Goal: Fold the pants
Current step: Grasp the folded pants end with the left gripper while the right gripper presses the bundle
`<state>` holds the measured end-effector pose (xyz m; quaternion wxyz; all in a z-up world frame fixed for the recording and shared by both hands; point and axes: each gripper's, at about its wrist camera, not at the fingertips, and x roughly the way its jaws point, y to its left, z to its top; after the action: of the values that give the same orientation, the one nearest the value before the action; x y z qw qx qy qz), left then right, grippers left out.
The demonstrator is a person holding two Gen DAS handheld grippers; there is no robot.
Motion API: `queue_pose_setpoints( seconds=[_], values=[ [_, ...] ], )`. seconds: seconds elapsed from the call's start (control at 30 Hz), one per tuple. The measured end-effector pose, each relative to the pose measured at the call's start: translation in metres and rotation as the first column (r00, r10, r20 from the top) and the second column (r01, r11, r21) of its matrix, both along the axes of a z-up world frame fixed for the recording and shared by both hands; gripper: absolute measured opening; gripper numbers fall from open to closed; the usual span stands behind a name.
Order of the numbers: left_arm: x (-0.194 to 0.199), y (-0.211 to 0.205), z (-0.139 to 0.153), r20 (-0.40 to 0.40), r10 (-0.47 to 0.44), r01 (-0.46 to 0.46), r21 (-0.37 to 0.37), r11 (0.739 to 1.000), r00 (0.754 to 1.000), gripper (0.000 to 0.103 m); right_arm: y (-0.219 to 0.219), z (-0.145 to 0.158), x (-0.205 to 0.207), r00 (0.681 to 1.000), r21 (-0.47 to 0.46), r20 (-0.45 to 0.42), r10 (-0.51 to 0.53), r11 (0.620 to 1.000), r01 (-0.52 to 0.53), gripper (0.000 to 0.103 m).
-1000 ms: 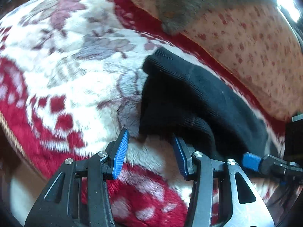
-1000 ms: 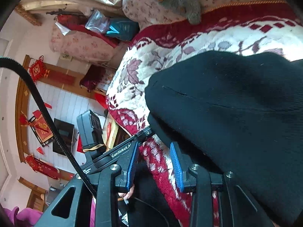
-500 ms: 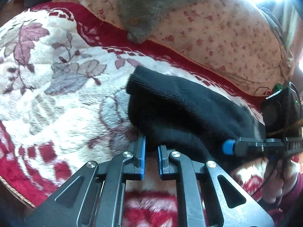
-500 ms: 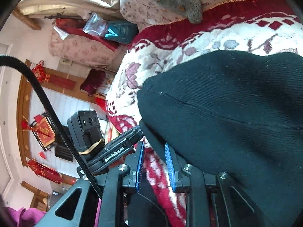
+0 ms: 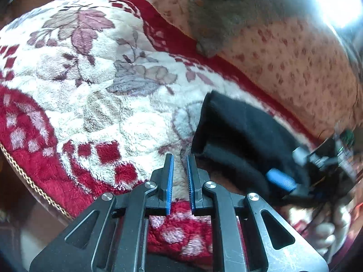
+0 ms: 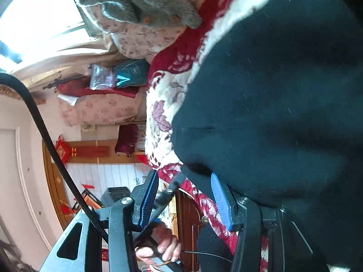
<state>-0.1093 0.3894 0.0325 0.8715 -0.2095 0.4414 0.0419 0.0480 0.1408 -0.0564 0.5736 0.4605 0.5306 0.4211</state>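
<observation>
A plush fleece blanket (image 5: pixel 95 104), cream with mauve leaf patterns and a deep red border, covers the bed. A folded pair of black knit pants (image 5: pixel 240 136) lies directly on it, near the red edge. Beyond the border sits a beige cushion with small reddish flecks (image 5: pixel 301 68), and a grey fleece garment (image 5: pixel 217 15) rests partly on that cushion.

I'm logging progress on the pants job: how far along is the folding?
The black pants lie as a compact bundle, layers stacked, on the floral blanket, so folds look done. Neither tool holds cloth: the left tool is nearly closed beside the bundle, the right tool open at its edge. Probably only tidying remains.
</observation>
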Motion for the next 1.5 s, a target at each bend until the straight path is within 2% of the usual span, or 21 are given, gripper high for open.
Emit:
queue_pose_setpoints(
  seconds=[0.03,0.1,0.2,0.27,0.43,0.57,0.73,0.93,1.07,1.17,1.4,1.47,1.5],
  values=[
    [0.001,-0.001,0.003,0.008,0.000,0.000,-0.002,1.000,1.000,0.012,0.001,-0.002,-0.001,1.000,-0.002,-0.013,-0.006,1.000,0.006,0.046],
    [0.006,-0.006,0.007,0.016,-0.021,0.021,-0.026,0.999,1.000,0.032,0.001,-0.002,-0.003,0.999,-0.021,-0.025,-0.027,0.999,0.026,0.046],
    [0.018,-0.015,0.007,0.018,-0.057,0.059,-0.090,0.994,0.998,0.041,-0.007,0.003,-0.005,0.997,-0.067,-0.022,-0.067,0.996,0.066,0.046],
    [0.029,-0.025,0.004,0.000,-0.066,0.066,-0.077,0.995,0.998,0.049,-0.015,0.002,-0.006,0.994,-0.060,-0.041,-0.101,0.993,0.098,0.046],
    [0.047,-0.040,-0.004,-0.035,-0.071,0.069,-0.041,0.997,0.997,0.050,-0.030,-0.008,-0.009,0.983,-0.020,-0.103,-0.151,0.988,0.150,0.046],
    [0.057,-0.039,-0.006,-0.057,-0.062,0.059,-0.052,0.997,0.996,0.050,-0.032,-0.014,-0.005,0.974,-0.021,-0.148,-0.168,0.986,0.167,0.046],
    [0.055,-0.040,0.008,-0.015,-0.058,0.058,-0.016,0.998,0.998,0.050,-0.036,-0.020,-0.003,0.963,0.034,-0.209,-0.172,0.983,0.183,0.045],
    [0.048,-0.039,0.013,0.008,-0.090,0.091,-0.056,0.994,0.996,0.050,-0.043,-0.023,-0.007,0.947,0.066,-0.241,-0.211,0.970,0.233,0.045],
    [0.052,-0.049,0.006,-0.032,-0.127,0.126,-0.050,0.991,0.991,0.050,-0.047,-0.024,-0.005,0.936,0.100,-0.271,-0.223,0.961,0.258,0.046],
    [0.059,-0.054,0.001,-0.046,-0.130,0.128,-0.038,0.991,0.990,0.050,-0.052,-0.024,-0.002,0.934,0.124,-0.281,-0.219,0.957,0.261,0.046],
    [0.081,-0.054,-0.006,-0.051,-0.085,0.083,-0.039,0.996,0.995,0.050,-0.049,-0.026,0.000,0.942,0.092,-0.265,-0.205,0.967,0.236,0.044],
    [0.083,-0.052,-0.008,-0.026,-0.056,0.054,-0.071,0.996,0.998,0.050,-0.047,-0.027,0.001,0.945,0.067,-0.257,-0.203,0.972,0.227,0.036],
    [0.082,-0.050,-0.008,-0.005,-0.041,0.040,-0.094,0.995,0.999,0.046,-0.046,-0.027,0.002,0.948,0.059,-0.246,-0.201,0.973,0.222,0.033]
  ],
)
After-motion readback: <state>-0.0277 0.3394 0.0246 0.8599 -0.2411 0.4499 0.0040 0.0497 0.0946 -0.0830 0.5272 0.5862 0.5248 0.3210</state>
